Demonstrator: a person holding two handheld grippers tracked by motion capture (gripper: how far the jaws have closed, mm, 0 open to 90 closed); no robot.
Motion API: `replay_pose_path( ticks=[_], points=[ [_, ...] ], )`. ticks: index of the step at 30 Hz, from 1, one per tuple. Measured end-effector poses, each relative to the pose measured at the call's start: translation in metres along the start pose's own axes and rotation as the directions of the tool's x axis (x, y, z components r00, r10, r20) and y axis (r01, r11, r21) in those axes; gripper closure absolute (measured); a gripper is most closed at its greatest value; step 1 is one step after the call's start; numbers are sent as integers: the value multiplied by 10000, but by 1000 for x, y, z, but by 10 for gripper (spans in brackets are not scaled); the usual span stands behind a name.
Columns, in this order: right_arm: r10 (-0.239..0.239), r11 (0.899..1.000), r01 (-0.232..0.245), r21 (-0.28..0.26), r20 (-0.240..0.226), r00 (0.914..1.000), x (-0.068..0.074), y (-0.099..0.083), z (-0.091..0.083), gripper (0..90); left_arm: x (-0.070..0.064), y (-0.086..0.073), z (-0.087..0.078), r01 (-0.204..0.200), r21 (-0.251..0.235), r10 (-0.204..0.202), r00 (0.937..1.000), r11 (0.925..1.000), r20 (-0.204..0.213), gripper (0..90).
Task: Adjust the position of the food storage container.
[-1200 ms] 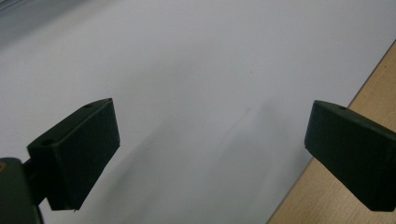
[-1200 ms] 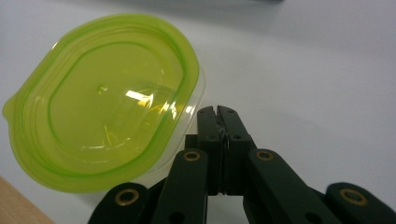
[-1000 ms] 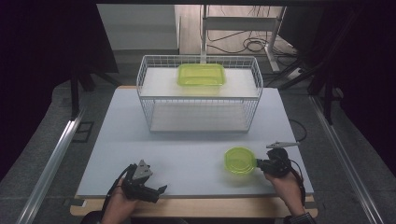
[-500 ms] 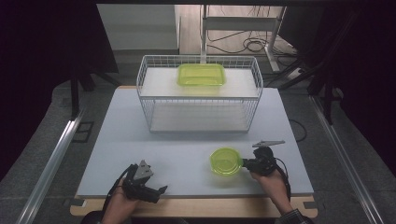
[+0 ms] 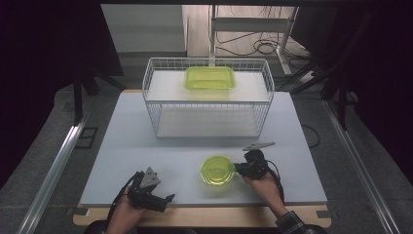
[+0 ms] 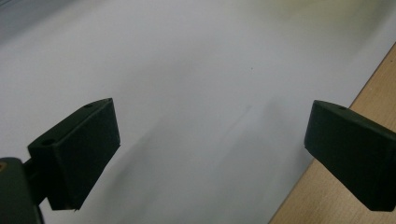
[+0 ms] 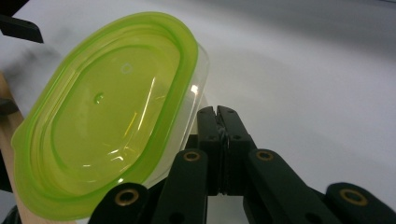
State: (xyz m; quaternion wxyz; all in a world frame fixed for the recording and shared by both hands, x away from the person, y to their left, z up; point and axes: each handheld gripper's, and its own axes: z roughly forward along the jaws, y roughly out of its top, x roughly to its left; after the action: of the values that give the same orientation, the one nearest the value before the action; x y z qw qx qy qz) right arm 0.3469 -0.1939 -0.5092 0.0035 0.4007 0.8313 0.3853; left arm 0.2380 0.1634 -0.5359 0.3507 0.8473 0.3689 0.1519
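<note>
I am holding my right gripper [image 5: 240,168] low over the near part of the tabletop [image 5: 146,131], and its fingers [image 7: 208,140] are pressed tight together with no gap showing between them. In the right gripper view, the green lidded container [image 7: 107,116] is sitting right against the outer side of those fingers, its rim touching or just beside them; whether the fingers are pinching a thin edge of it I cannot tell. In the high view the same container [image 5: 217,169] is lying flat on the tabletop just ahead of my fingertips, toward my other hand.

I am resting my left gripper [image 5: 163,201] at the near edge of the tabletop, well apart from the container. Its fingers [image 6: 79,149] are spread wide, with nothing between them but the bare white surface [image 6: 196,93], and the wooden border [image 6: 336,205] is running under the right-hand finger.

Far beyond both sets of fingers, a white wire basket [image 5: 207,97] is standing on the tabletop, and a larger rectangular green container [image 5: 210,78] is lying on top of its upper shelf. A small grey clip-like tool [image 5: 259,145] is lying on the tabletop just past my right gripper.
</note>
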Motion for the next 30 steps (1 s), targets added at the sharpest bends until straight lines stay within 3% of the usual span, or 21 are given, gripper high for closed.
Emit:
replay_pose_path(
  ticks=[7,11,19,24,30],
  points=[
    [-354,9993,356,100,-248,9991,13,10,16,878,0,0,0,-25,16,25,10000,10000,13,31],
    [-701,9975,700,139,119,9975,13,10,16,868,0,0,-1,3,7,-3,10000,10000,32,32],
    [-1058,9941,1074,-140,846,9908,5,4,-5,823,0,0,-2,54,24,-54,10000,10000,78,34],
    [-1535,9870,1583,-291,1272,9799,8,0,-18,727,0,1,-2,74,2,-74,9998,10000,159,35],
    [-1755,9814,1854,-495,1587,9716,10,-5,-31,517,-1,1,-3,50,-26,-50,9999,10000,111,36]
  ],
)
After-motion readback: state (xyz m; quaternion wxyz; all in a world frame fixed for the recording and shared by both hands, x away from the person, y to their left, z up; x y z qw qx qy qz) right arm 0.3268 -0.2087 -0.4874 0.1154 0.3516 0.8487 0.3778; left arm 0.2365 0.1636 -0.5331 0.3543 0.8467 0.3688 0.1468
